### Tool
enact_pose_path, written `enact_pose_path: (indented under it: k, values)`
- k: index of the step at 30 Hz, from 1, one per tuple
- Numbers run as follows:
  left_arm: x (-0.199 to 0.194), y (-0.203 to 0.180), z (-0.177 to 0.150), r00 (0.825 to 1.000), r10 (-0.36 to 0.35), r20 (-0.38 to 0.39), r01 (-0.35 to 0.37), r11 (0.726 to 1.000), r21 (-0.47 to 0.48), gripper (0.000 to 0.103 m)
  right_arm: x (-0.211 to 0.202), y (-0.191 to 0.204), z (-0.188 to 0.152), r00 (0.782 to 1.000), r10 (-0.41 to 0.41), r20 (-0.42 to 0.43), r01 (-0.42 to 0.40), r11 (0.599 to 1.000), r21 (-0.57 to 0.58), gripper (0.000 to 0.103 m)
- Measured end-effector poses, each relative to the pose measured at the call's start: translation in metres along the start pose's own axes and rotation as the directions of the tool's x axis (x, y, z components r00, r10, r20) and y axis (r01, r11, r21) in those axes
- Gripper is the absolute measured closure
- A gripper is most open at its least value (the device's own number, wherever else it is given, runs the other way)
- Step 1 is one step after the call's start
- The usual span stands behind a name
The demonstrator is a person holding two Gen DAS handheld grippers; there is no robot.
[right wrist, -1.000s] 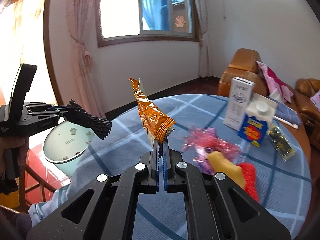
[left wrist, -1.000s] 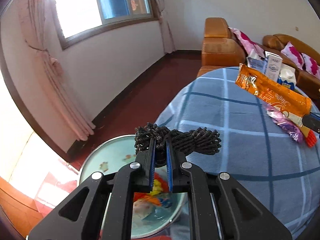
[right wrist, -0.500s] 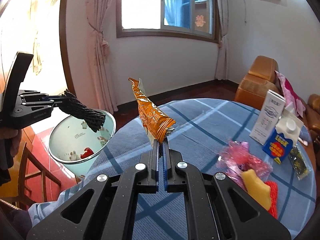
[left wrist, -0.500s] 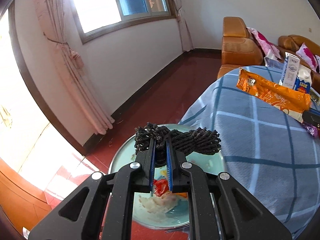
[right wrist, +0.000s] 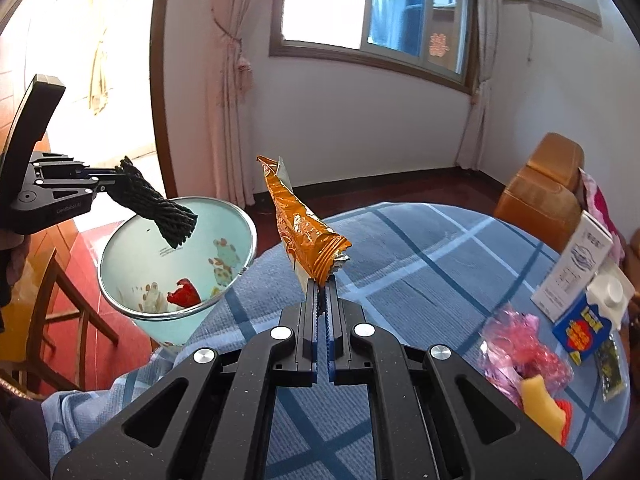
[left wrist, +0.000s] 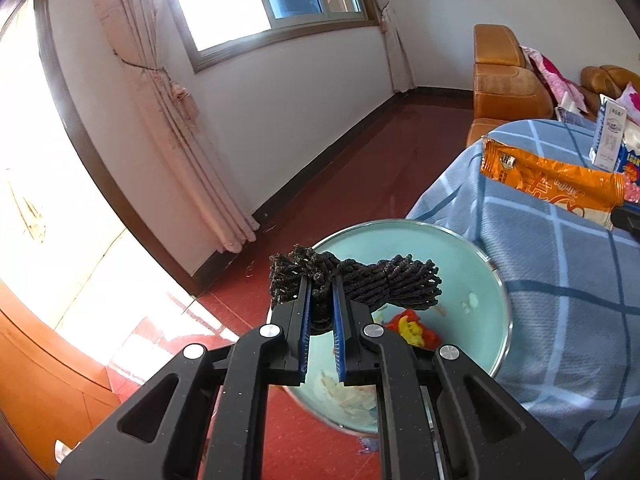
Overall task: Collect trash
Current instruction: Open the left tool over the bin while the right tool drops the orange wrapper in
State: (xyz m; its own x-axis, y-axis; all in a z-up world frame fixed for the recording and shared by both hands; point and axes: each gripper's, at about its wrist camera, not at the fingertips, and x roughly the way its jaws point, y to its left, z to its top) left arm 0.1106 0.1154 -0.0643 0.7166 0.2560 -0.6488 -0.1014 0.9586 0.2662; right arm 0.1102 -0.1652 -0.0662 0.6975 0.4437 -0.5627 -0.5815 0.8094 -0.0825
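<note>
My left gripper is shut on a black mesh net bundle and holds it over the light blue trash bin, which has a red wrapper and scraps inside. In the right wrist view the left gripper holds the bundle above the bin's rim. My right gripper is shut on an orange snack wrapper, held upright over the blue checked tablecloth. The wrapper also shows in the left wrist view.
On the table at the right lie a pink plastic wrapper, a yellow and red piece, a white carton, a blue milk carton and a dark packet. An orange sofa stands behind. A wooden chair is left of the bin.
My left gripper has carried the black bundle left off the table to above the bin. My right gripper with the orange wrapper has shifted left towards the bin side.
</note>
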Motion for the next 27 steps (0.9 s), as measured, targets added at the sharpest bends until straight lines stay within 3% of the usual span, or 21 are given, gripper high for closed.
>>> enact_pose_path:
  k: [9, 19, 20, 21, 22, 23, 25, 27]
  values:
    - [0.002, 0.014, -0.015, 0.999, 0.039, -0.024, -0.039, 0.999, 0.0, 0.093, 0.013, 0.016, 0.006, 0.999, 0.045, 0.0, -0.045, 0.995, -0.084, 0.099]
    - [0.004, 0.007, -0.02, 0.998, 0.027, -0.048, -0.026, 0.999, 0.02, 0.089, 0.018, 0.037, 0.008, 0.994, 0.11, 0.0, -0.108, 0.98, -0.168, 0.097]
    - [0.004, 0.006, -0.021, 0.998, 0.027, -0.05, -0.026, 0.999, 0.023, 0.084, 0.02, 0.04, 0.009, 0.992, 0.123, -0.005, -0.122, 0.977, -0.175, 0.094]
    - [0.004, 0.007, -0.021, 0.998, 0.031, -0.05, -0.03, 0.999, 0.023, 0.073, 0.021, 0.043, 0.01, 0.992, 0.128, -0.006, -0.127, 0.975, -0.181, 0.089]
    - [0.003, 0.007, -0.021, 0.998, 0.036, -0.046, -0.035, 0.999, 0.023, 0.068, 0.022, 0.045, 0.01, 0.992, 0.125, -0.002, -0.124, 0.975, -0.186, 0.075]
    - [0.003, 0.007, -0.021, 0.998, 0.035, -0.045, -0.034, 0.999, 0.025, 0.067, 0.023, 0.047, 0.01, 0.991, 0.132, -0.004, -0.131, 0.974, -0.184, 0.071]
    - [0.003, 0.007, -0.022, 0.998, 0.036, -0.049, -0.035, 0.999, 0.025, 0.066, 0.024, 0.048, 0.01, 0.991, 0.135, -0.006, -0.134, 0.975, -0.178, 0.07]
    - [0.004, 0.009, -0.022, 0.998, 0.054, -0.045, -0.053, 0.998, 0.02, 0.051, 0.023, 0.049, 0.01, 0.992, 0.129, -0.004, -0.127, 0.976, -0.176, 0.066]
